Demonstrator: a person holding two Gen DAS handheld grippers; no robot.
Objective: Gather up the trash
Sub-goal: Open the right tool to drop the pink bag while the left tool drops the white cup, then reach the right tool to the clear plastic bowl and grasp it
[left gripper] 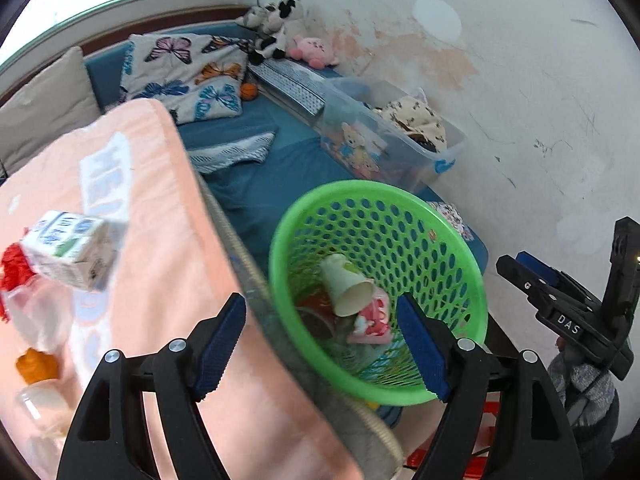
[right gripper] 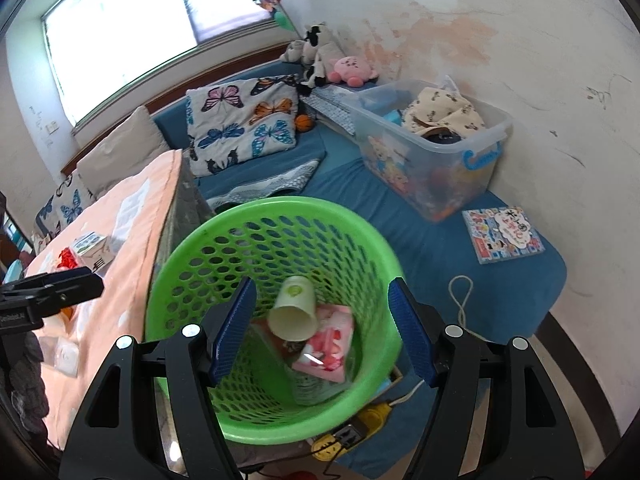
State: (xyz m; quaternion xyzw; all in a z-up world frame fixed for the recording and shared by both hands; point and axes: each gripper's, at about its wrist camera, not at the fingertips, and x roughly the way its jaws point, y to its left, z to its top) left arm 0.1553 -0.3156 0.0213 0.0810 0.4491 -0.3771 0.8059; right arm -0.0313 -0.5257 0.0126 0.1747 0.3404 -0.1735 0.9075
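Observation:
A green mesh basket (left gripper: 380, 190) (right gripper: 280, 204) stands beside a table draped in peach cloth (left gripper: 160, 208). Inside it lie a paper cup (left gripper: 346, 286) (right gripper: 294, 312) on its side and a pink packet (left gripper: 372, 320) (right gripper: 328, 340). My left gripper (left gripper: 322, 346) is open and empty, straddling the table edge and the basket's near rim. My right gripper (right gripper: 324, 330) hovers open over the basket's mouth with nothing pressed between its pads; in the left wrist view it shows at the right (left gripper: 560, 300). On the cloth sit a milk carton (left gripper: 72, 252) (right gripper: 90, 246), a red scrap (left gripper: 14, 270) and an orange-capped bottle (left gripper: 38, 368).
A blue mattress (right gripper: 360, 184) lies behind the basket, with a clear storage bin (right gripper: 432, 148) of clothes, a butterfly pillow (right gripper: 244, 120), plush toys (right gripper: 352, 68) and a book (right gripper: 504, 236). A stained wall (left gripper: 520, 100) runs along the right. A yellow power strip (right gripper: 360, 428) lies below the basket.

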